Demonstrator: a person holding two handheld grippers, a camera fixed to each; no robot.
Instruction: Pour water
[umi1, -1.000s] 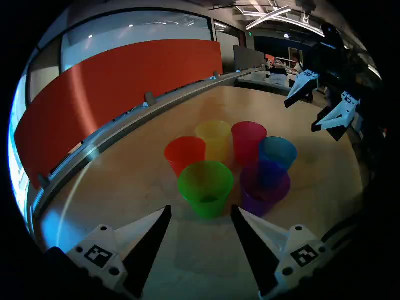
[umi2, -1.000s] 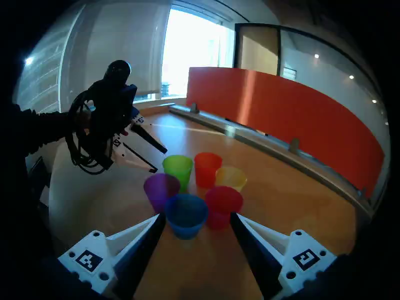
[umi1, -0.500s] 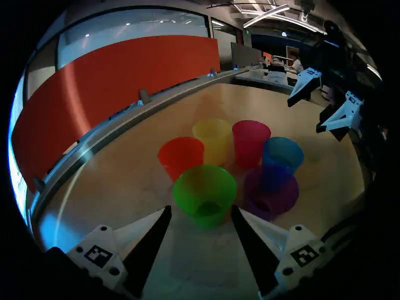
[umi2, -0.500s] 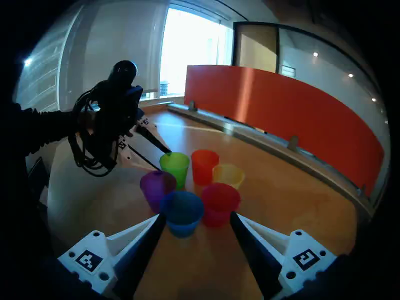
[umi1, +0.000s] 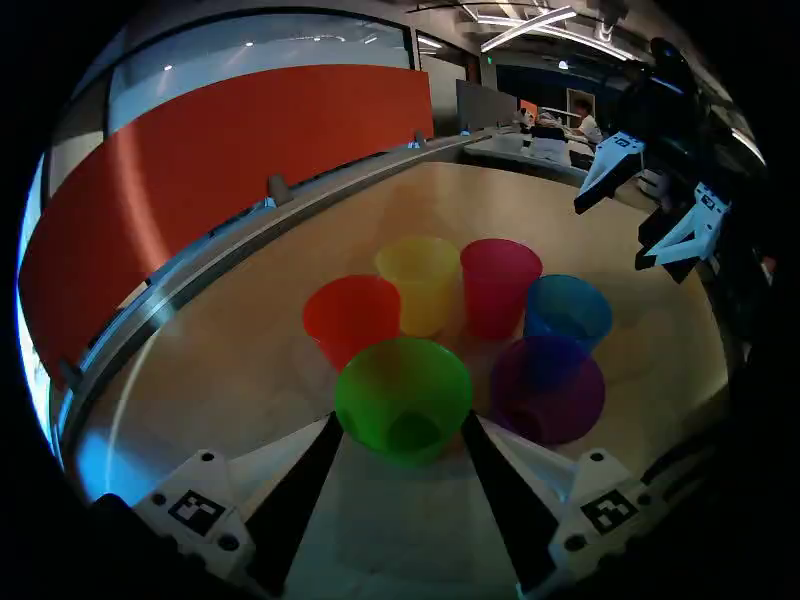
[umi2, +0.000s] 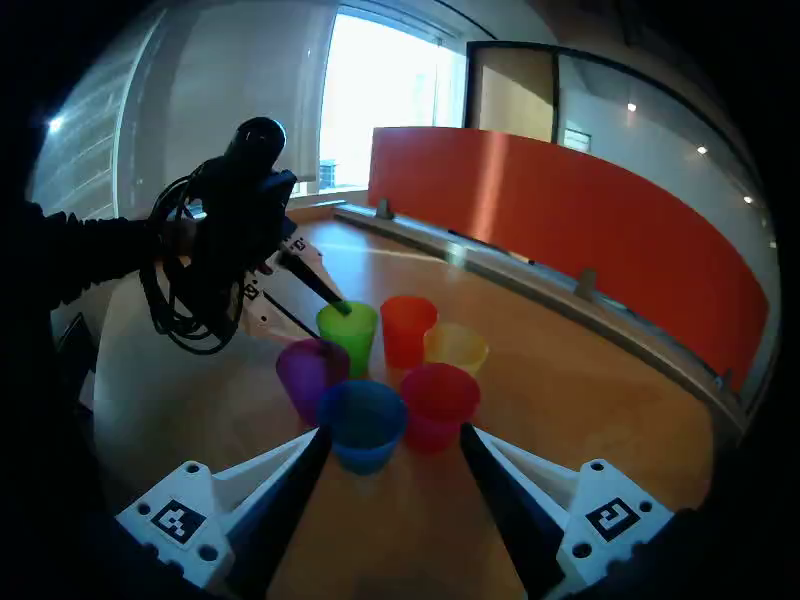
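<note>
Six plastic cups stand clustered on the wooden table (umi1: 230, 380). The green cup (umi1: 403, 398) sits between the fingertips of my left gripper (umi1: 402, 422), which is open, its fingers flanking the cup without pressing. Behind it are an orange cup (umi1: 353, 315), a yellow cup (umi1: 418, 280), a pink cup (umi1: 497, 285), a blue cup (umi1: 567, 312) and a purple cup (umi1: 547, 388). My right gripper (umi2: 392, 432) is open, just short of the blue cup (umi2: 362, 422). Across the cluster, the left gripper (umi2: 316, 320) straddles the green cup (umi2: 348, 333). The right gripper (umi1: 615, 228) hovers far right.
A long orange partition (umi1: 200, 170) with a metal rail runs along the table's far edge. A bright window (umi2: 385, 110) lies beyond. A sleeve and cables (umi2: 170, 290) trail behind the left gripper. Bare tabletop (umi2: 600, 400) stretches to the right of the cups.
My left gripper has advanced, so the green cup now sits between its fingertips. The right gripper has crept slightly closer to the blue cup.
</note>
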